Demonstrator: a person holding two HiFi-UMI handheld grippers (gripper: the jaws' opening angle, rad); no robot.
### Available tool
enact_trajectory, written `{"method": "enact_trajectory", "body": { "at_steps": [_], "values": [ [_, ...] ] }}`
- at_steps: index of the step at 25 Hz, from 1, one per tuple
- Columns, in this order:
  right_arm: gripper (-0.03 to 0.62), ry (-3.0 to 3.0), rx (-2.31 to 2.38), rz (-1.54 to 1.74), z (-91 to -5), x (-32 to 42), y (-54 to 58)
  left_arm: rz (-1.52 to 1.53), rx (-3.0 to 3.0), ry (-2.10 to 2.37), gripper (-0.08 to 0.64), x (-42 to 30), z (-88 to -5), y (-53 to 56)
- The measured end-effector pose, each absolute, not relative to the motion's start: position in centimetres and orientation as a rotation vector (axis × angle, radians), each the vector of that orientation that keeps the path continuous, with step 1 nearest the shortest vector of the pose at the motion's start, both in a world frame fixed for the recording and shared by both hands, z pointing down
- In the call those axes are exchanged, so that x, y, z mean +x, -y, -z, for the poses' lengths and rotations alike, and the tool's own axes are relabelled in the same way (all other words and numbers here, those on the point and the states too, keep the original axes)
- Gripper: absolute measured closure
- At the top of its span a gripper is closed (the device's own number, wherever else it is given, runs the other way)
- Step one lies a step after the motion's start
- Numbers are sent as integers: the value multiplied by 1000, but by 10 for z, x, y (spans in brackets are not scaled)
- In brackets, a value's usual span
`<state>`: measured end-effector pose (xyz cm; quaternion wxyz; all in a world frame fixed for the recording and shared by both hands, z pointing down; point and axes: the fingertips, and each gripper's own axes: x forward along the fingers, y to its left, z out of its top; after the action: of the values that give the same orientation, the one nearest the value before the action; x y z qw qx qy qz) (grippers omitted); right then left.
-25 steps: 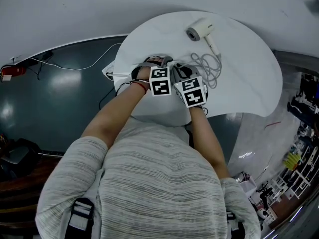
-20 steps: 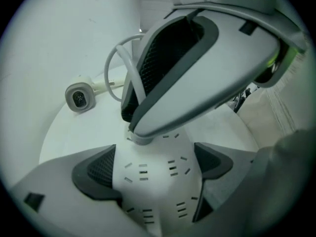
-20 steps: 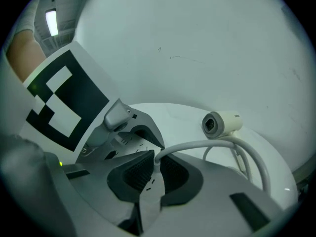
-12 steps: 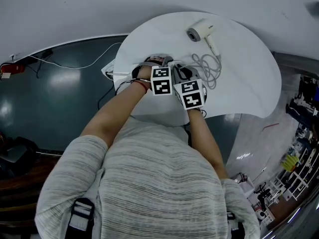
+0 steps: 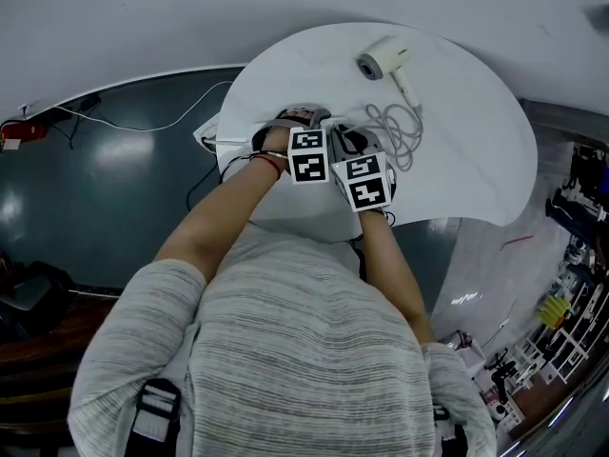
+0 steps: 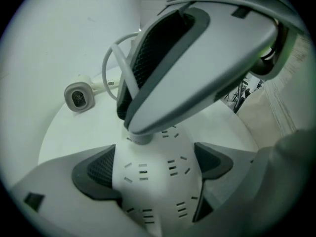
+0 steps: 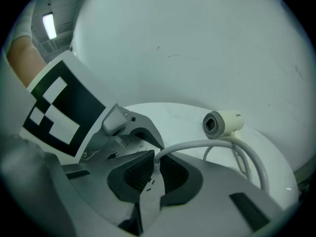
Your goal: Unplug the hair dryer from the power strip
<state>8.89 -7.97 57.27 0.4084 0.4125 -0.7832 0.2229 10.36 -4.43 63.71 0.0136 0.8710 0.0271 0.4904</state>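
Observation:
A white hair dryer (image 5: 385, 57) lies at the far side of the round white table (image 5: 457, 160), and its grey cord (image 5: 400, 127) coils back toward my hands. In the left gripper view, my left gripper (image 6: 153, 169) is shut on the white power strip (image 6: 158, 181), with a pad on each side of it. Directly above it, my right gripper (image 7: 154, 174) is shut on the plug (image 6: 140, 138), and the cord (image 7: 207, 144) rises from between its pads. In the head view, the marker cubes (image 5: 306, 155) hide both sets of jaws.
The table's left edge is close to the power strip. A thin white cable (image 5: 143, 127) runs across the dark floor on the left toward a red object (image 5: 14, 133). Shelving and clutter (image 5: 571, 284) stand to the right.

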Motion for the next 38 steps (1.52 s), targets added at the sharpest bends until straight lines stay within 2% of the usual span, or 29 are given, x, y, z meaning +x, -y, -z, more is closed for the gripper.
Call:
{"method": "enact_trajectory", "body": {
  "at_steps": [14,20,38],
  "values": [
    [541,1948,1036,-558,-570,91,73,-1535,2718,-96,80,104,-637,42],
    [541,2038,1122,-435,-524,87,82,-1535,2709,-100,80,103,-637,44],
    [540,2108,1313,-467,-488,120,65,-1537,2739,-99,75,102,-636,43]
  ]
}}
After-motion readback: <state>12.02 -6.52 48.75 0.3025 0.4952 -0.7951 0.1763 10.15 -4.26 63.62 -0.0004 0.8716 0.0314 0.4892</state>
